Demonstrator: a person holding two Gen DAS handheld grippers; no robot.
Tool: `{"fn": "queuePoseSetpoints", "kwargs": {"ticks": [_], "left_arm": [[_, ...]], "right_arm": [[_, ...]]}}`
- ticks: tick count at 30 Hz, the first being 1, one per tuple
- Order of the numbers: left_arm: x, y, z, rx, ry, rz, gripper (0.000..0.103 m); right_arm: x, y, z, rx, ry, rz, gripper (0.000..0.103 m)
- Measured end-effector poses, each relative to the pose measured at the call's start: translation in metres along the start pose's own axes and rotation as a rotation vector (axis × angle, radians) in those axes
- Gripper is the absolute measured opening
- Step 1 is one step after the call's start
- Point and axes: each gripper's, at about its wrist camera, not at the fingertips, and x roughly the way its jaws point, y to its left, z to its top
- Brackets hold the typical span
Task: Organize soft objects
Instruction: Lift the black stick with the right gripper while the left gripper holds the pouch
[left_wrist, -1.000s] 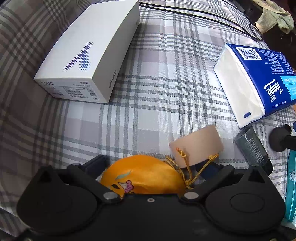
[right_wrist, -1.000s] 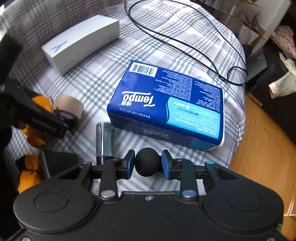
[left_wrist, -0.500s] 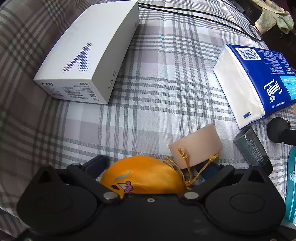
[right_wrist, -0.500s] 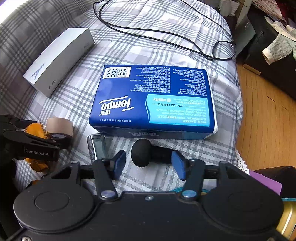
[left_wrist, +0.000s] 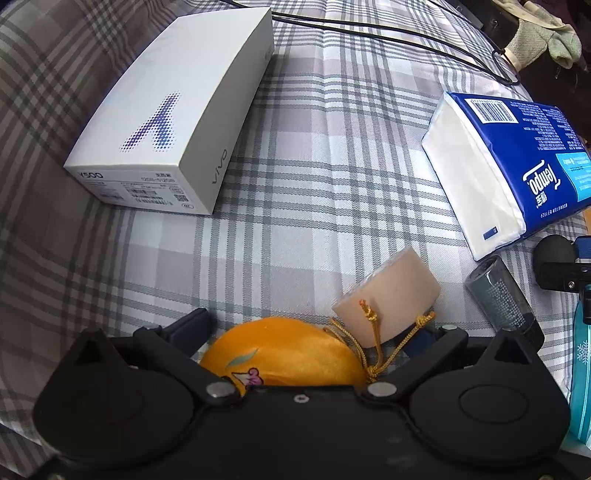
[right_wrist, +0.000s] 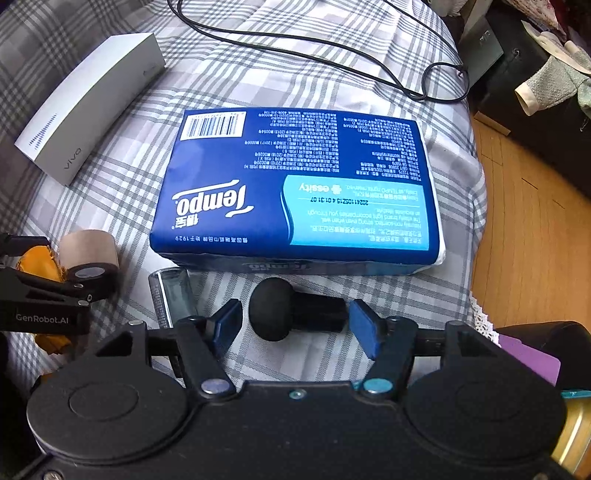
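An orange plush (left_wrist: 284, 350) with a gold cord lies between the jaws of my left gripper (left_wrist: 310, 326), close to its body. The jaws stand wide, and the right pad is clear of the plush. A beige tape roll (left_wrist: 391, 291) rests against the cord. In the right wrist view, my right gripper (right_wrist: 295, 325) straddles a black ball-headed piece (right_wrist: 291, 310) lying on the plaid bedcover (right_wrist: 155, 177). Its jaws are closing, with a gap left beside the ball. A blue Tempo tissue pack (right_wrist: 295, 184) lies just beyond.
A white phone box (left_wrist: 177, 122) sits at the far left and a grey cylinder (right_wrist: 170, 295) lies left of the right gripper. A black cable (right_wrist: 295, 55) loops across the far bedcover. The bed ends at the right above a wooden floor (right_wrist: 535, 221). A teal package (left_wrist: 581, 369) touches the right edge.
My right gripper opened and let go of the black ball-headed piece, which now lies on the bedcover; the gripper also rolled and shifted. The left gripper and plush have not moved.
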Motion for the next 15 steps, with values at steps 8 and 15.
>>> {"fn": "queuePoseSetpoints", "kwargs": {"ticks": [8,15], "left_arm": [[-0.001,0.001,-0.002,-0.001,-0.009,-0.005,0.103],[-0.008,0.007,0.0,-0.032,-0.021,-0.048,0.102]], "right_arm": [[-0.009,0.001,-0.005,-0.015,-0.026,-0.003,0.055],[-0.037,0.001,-0.008,-0.015,-0.082,0.028,0.055]]}}
